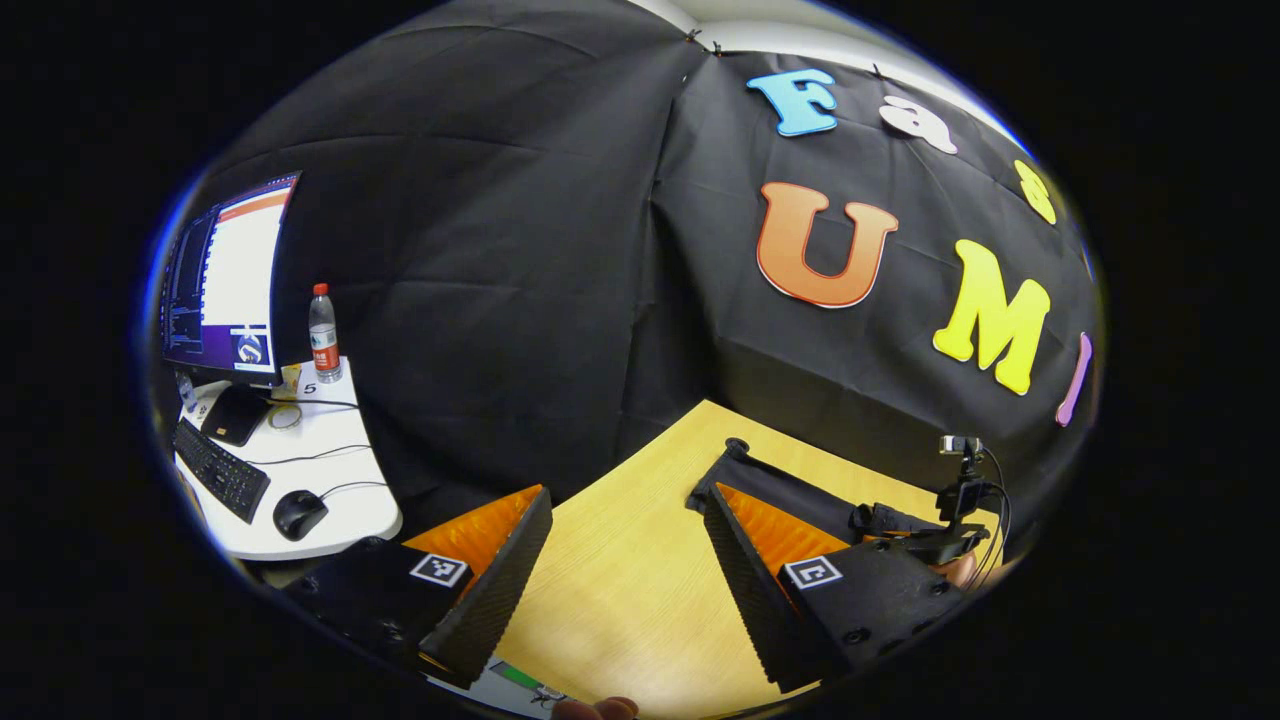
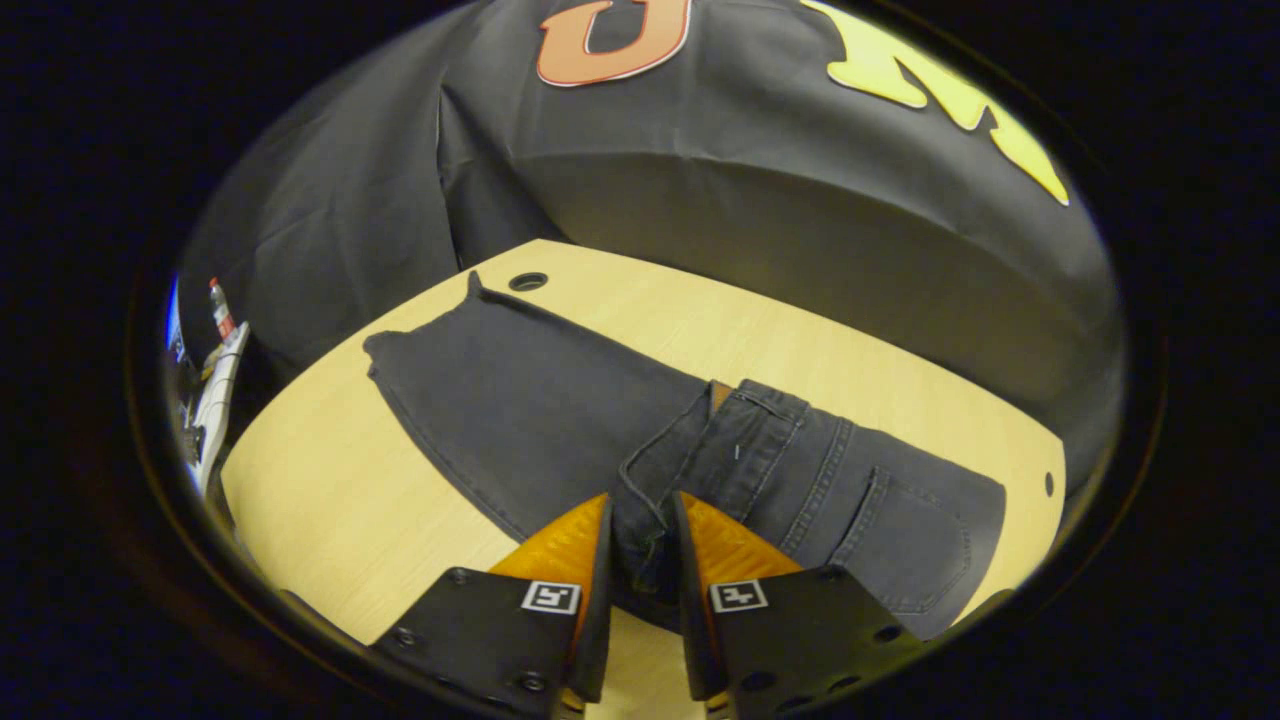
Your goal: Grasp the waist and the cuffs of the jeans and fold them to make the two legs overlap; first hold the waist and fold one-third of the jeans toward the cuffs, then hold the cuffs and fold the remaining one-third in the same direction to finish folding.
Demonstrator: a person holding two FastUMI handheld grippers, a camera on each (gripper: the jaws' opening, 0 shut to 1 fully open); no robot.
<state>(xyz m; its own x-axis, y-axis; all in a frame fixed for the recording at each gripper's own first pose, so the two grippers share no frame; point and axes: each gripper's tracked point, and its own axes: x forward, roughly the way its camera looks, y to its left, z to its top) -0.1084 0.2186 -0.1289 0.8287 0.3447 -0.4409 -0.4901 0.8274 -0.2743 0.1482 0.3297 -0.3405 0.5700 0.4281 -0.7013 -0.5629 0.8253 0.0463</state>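
Observation:
Dark grey jeans (image 2: 560,410) lie flat on the wooden table (image 2: 330,480), legs overlapped and cuffs at the far left. The waist end (image 2: 800,470) is folded over the legs, back pocket up. My right gripper (image 2: 643,505) is shut on the waist's edge, with fabric pinched between its fingers. In the left gripper view my left gripper (image 1: 628,495) is open above bare table (image 1: 620,580), with nothing between its fingers. The jeans' cuff end (image 1: 790,485) lies just beyond its right finger. The other gripper (image 1: 950,525) shows at the far right, a hand behind it.
A white side desk (image 1: 330,490) to the left carries a monitor (image 1: 235,275), keyboard (image 1: 222,470), mouse (image 1: 298,513) and a water bottle (image 1: 322,335). A cable hole (image 2: 527,281) sits in the table near the cuffs. The black cloth wall closes off the table's far side.

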